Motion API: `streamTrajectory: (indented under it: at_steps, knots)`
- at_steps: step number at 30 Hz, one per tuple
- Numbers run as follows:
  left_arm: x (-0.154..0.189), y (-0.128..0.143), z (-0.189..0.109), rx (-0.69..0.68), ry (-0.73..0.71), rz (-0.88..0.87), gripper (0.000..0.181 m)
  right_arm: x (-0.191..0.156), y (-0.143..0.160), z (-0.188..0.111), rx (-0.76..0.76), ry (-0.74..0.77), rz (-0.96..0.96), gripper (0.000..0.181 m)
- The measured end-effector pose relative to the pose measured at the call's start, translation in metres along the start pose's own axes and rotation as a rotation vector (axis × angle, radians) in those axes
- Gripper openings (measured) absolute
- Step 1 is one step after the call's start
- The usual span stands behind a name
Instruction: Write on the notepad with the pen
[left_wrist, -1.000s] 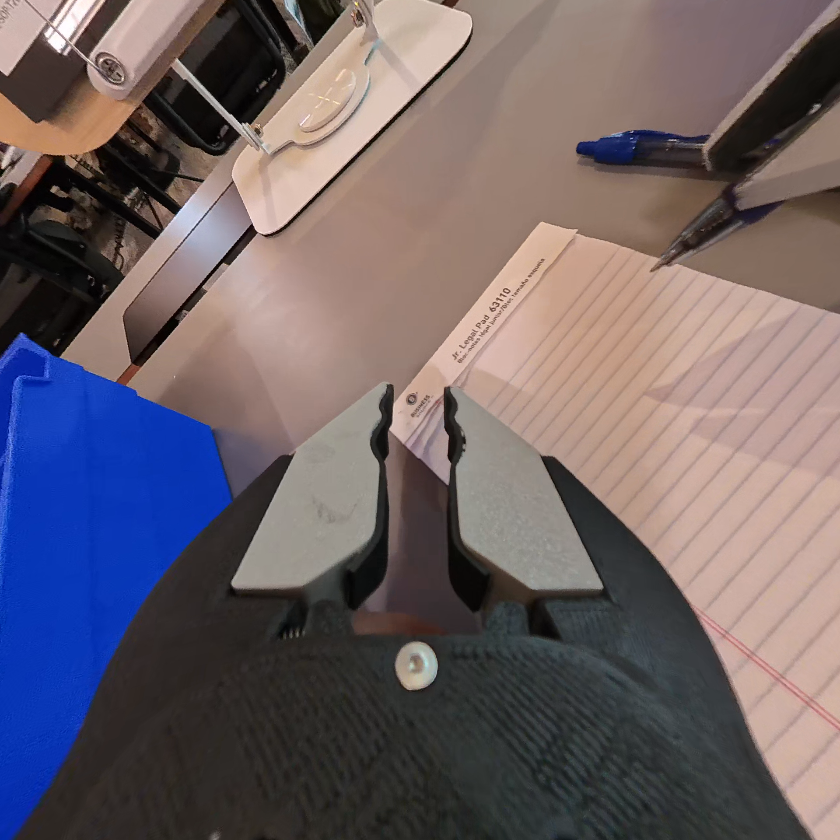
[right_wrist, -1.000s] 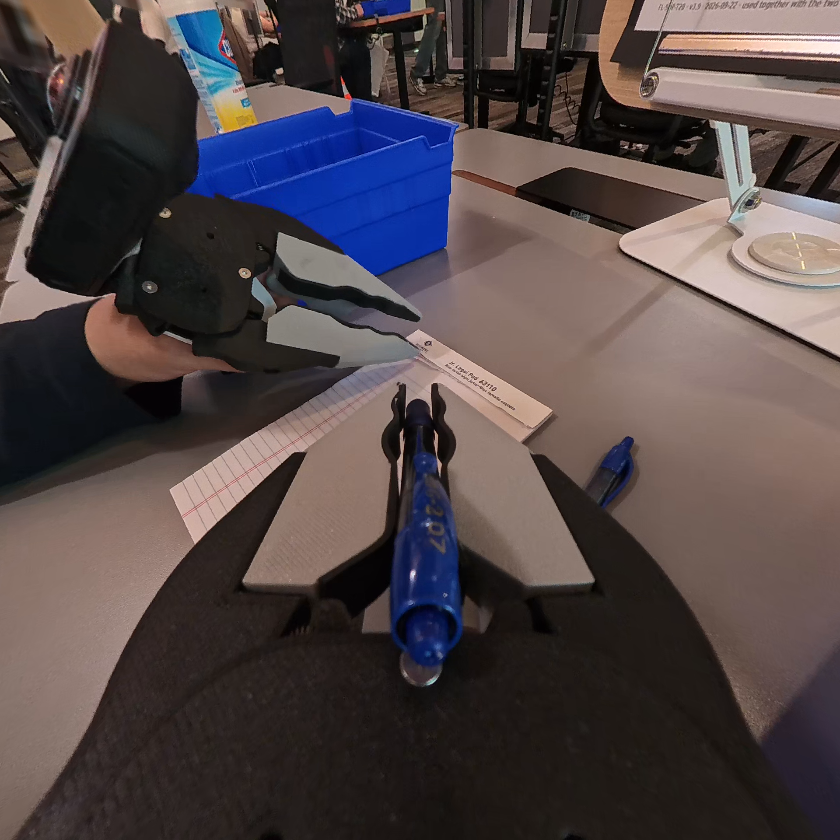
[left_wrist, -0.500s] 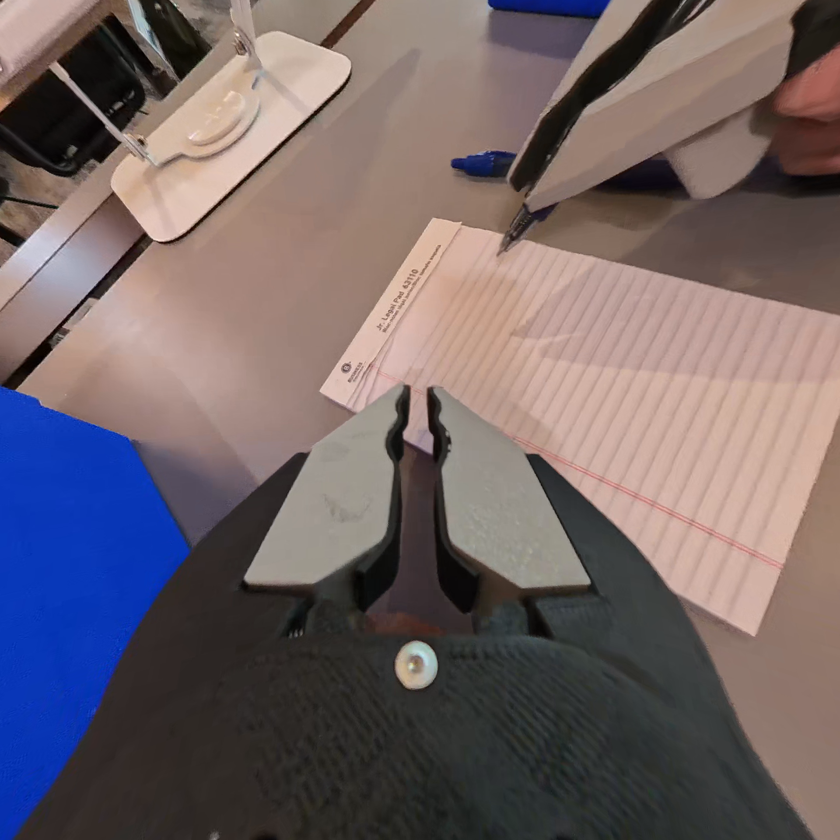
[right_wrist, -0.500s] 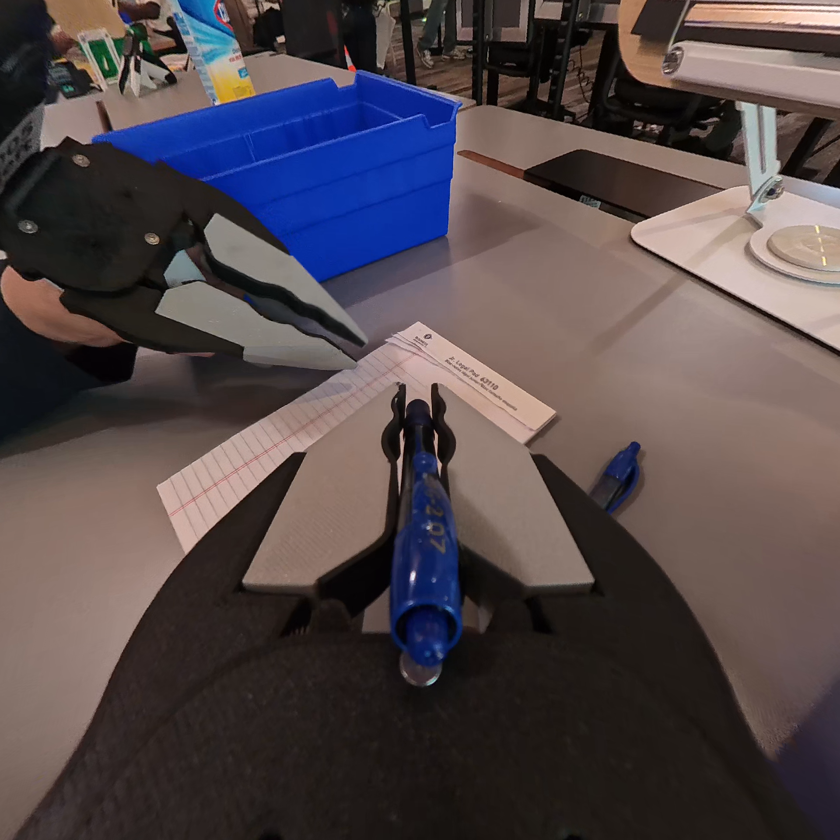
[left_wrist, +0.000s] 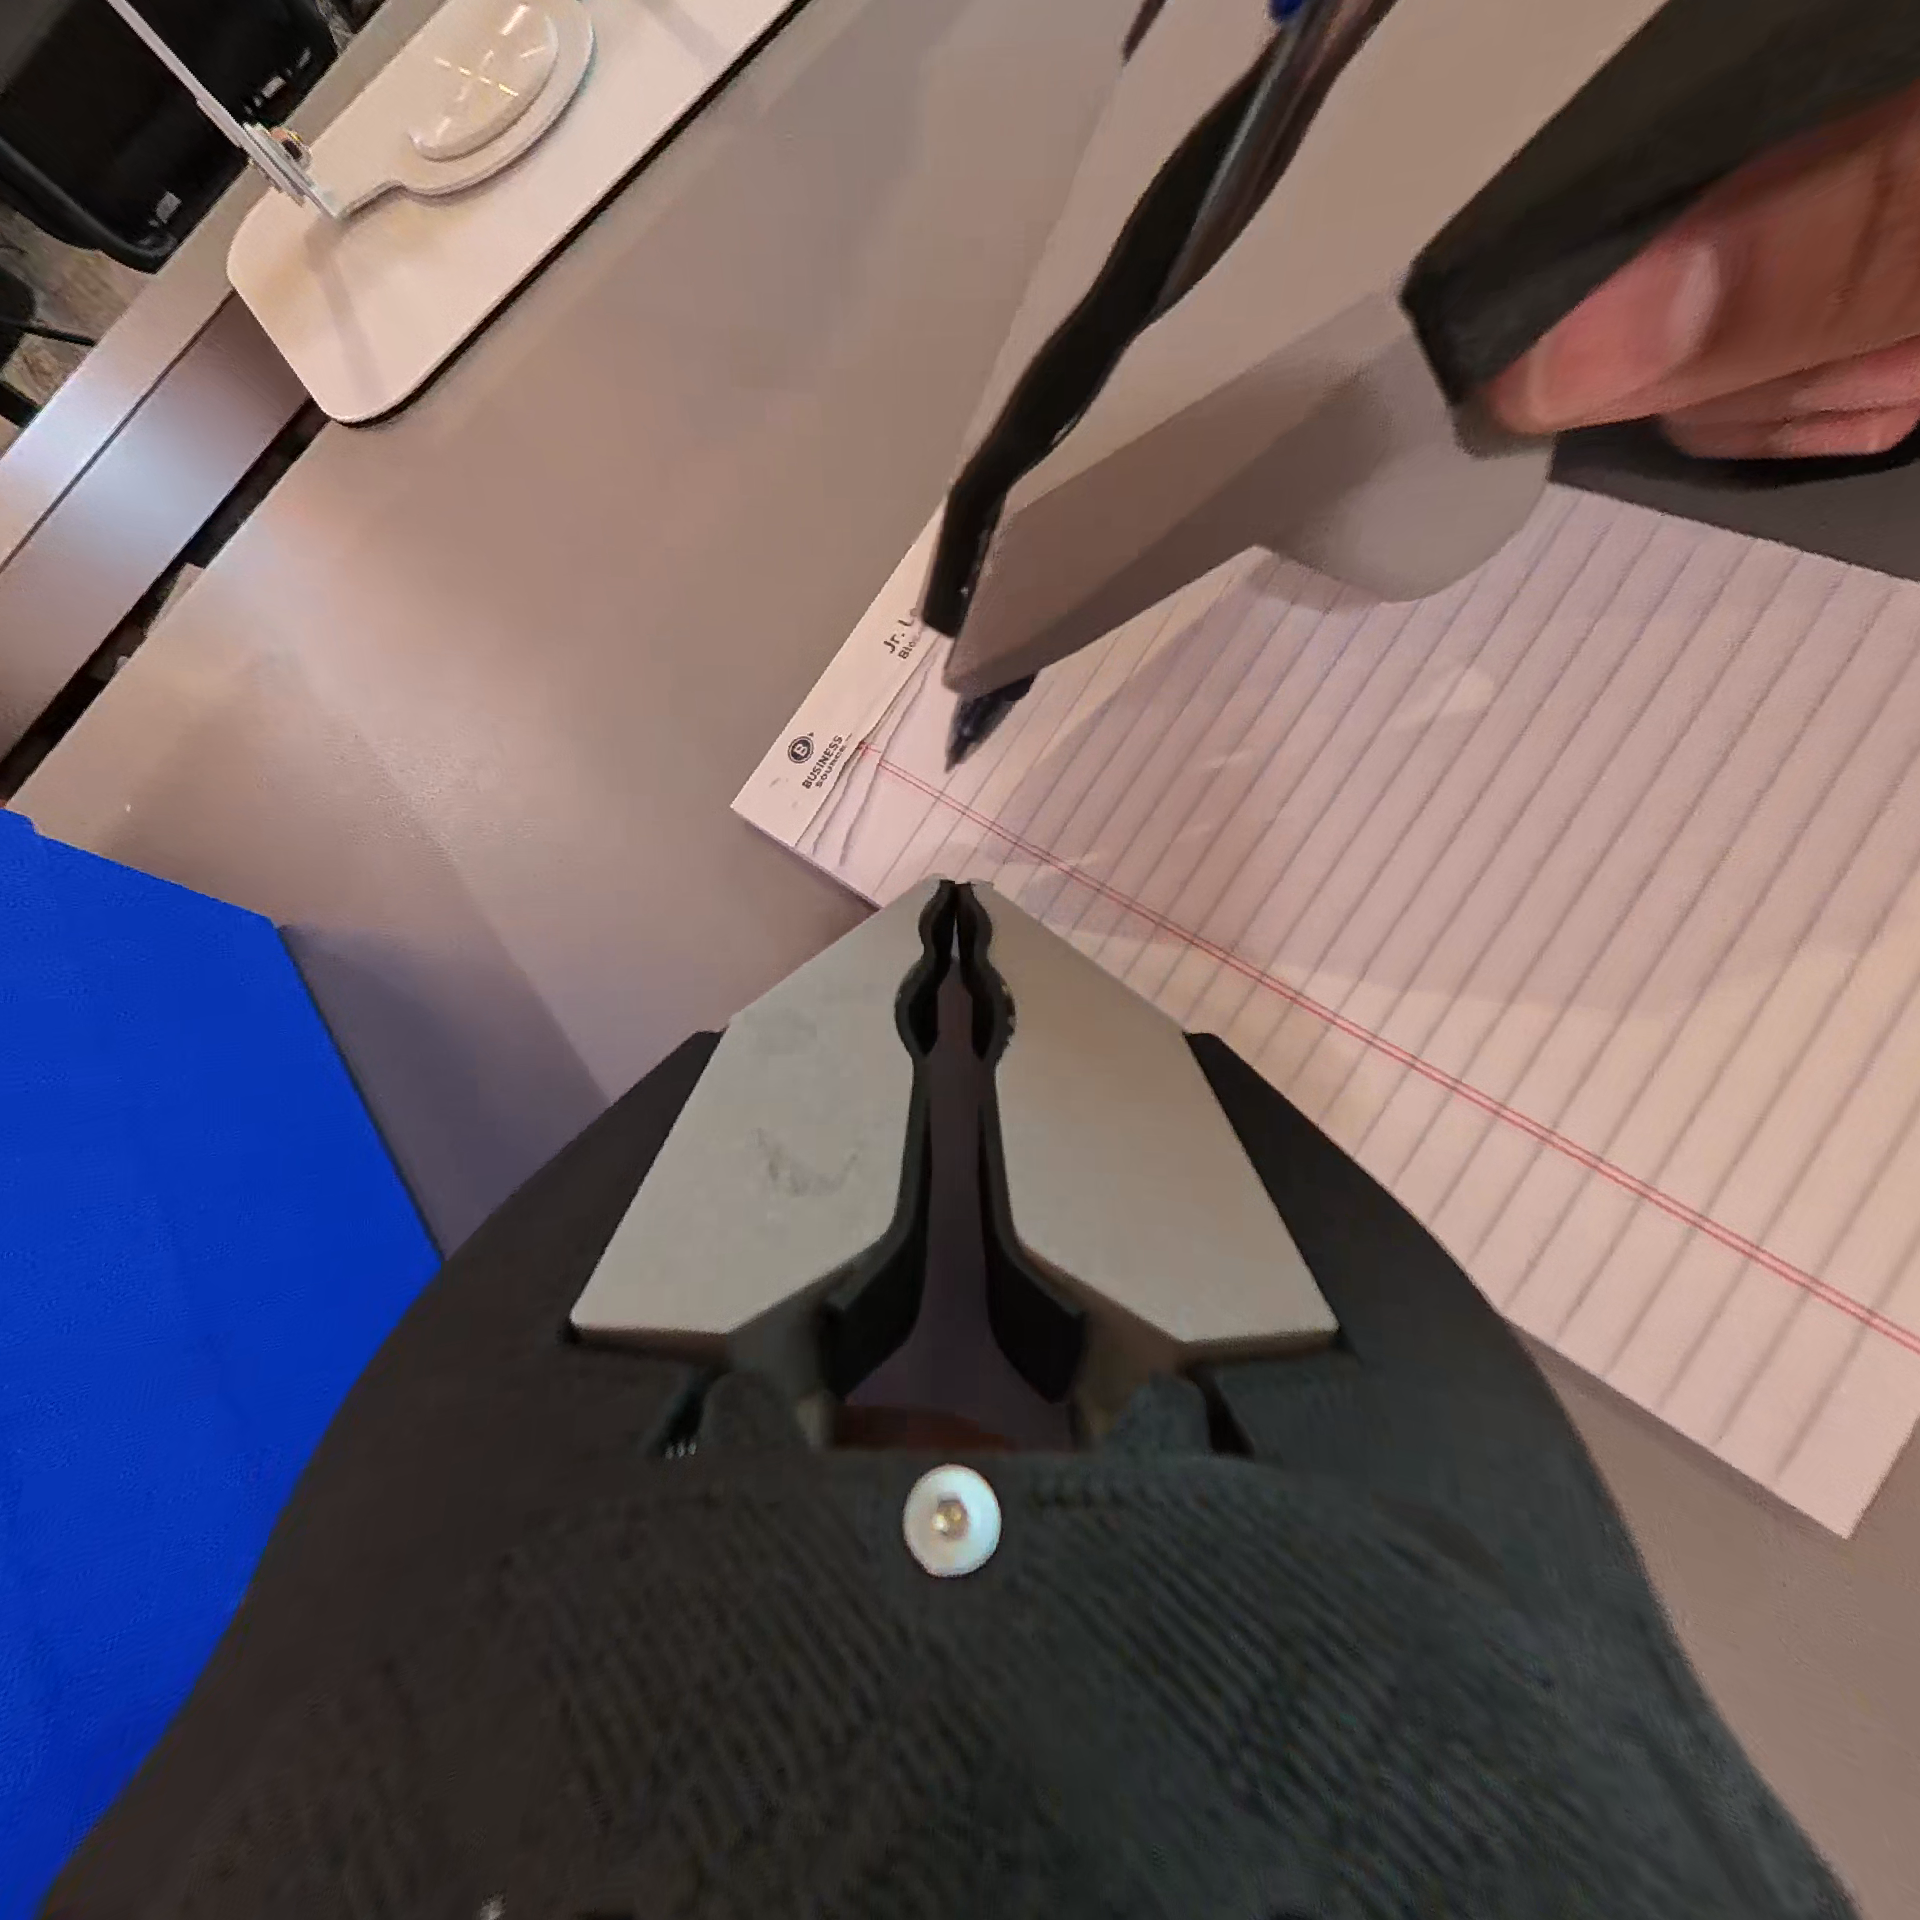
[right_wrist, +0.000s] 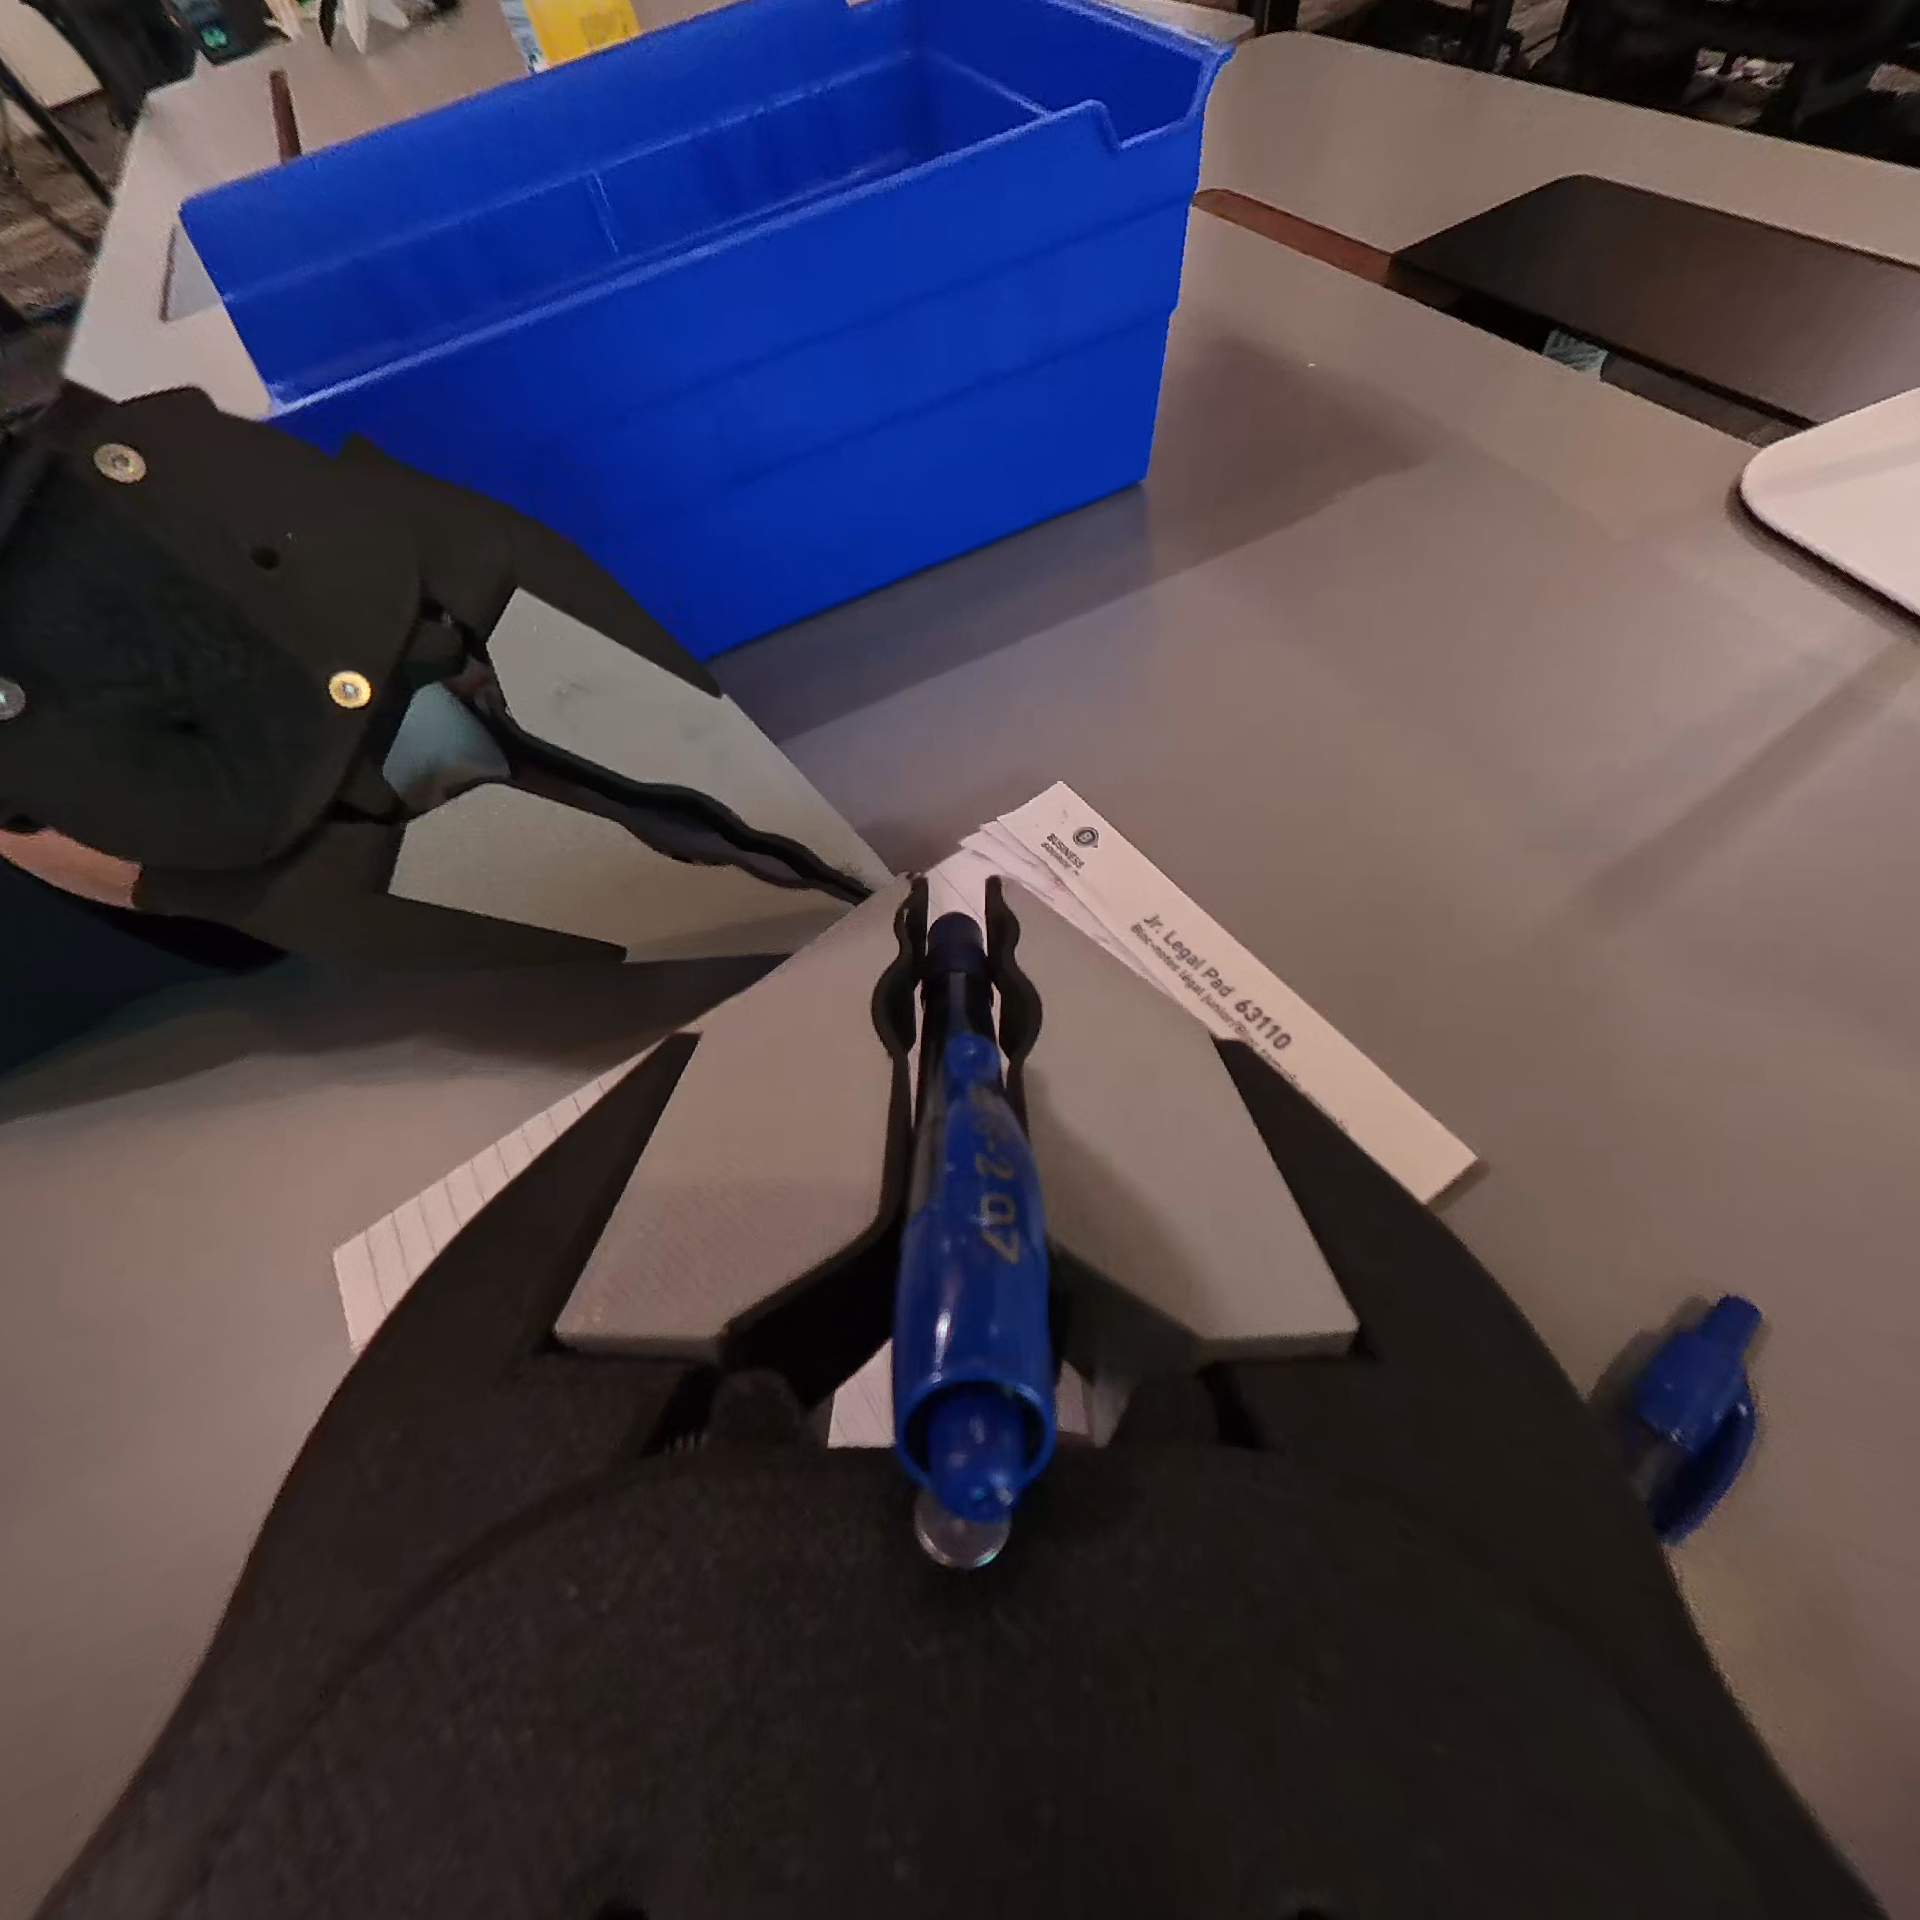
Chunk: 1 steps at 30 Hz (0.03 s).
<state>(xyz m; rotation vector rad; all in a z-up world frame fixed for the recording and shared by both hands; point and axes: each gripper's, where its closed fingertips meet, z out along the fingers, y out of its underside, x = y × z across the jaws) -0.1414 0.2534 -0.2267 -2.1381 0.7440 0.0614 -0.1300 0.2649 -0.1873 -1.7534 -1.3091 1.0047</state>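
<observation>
Right gripper (right_wrist: 951, 909) clenching blue pen (right_wrist: 971, 1195), now lowered to legal pad (left_wrist: 1455, 935) top, 12 o'clock; writing imminent | left gripper (left_wrist: 956, 904) newly closed, empty, at pad's edge

I see a blue bin (right_wrist: 717, 343) with inner dividers standing on the grey table (right_wrist: 1455, 727). A white stand base (left_wrist: 457, 197) sits farther off. A blue pen cap (right_wrist: 1694, 1403) lies loose on the tabletop.
</observation>
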Motion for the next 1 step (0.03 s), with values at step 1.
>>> streamTrajectory:
  at_steps: [1]
  knots:
    - [0.0000, 0.0000, 0.0000, 0.000, -0.004, 0.005, 0.000, -0.0009, 0.0002, 0.0016, -0.004, -0.012, 0.006, 0.007]
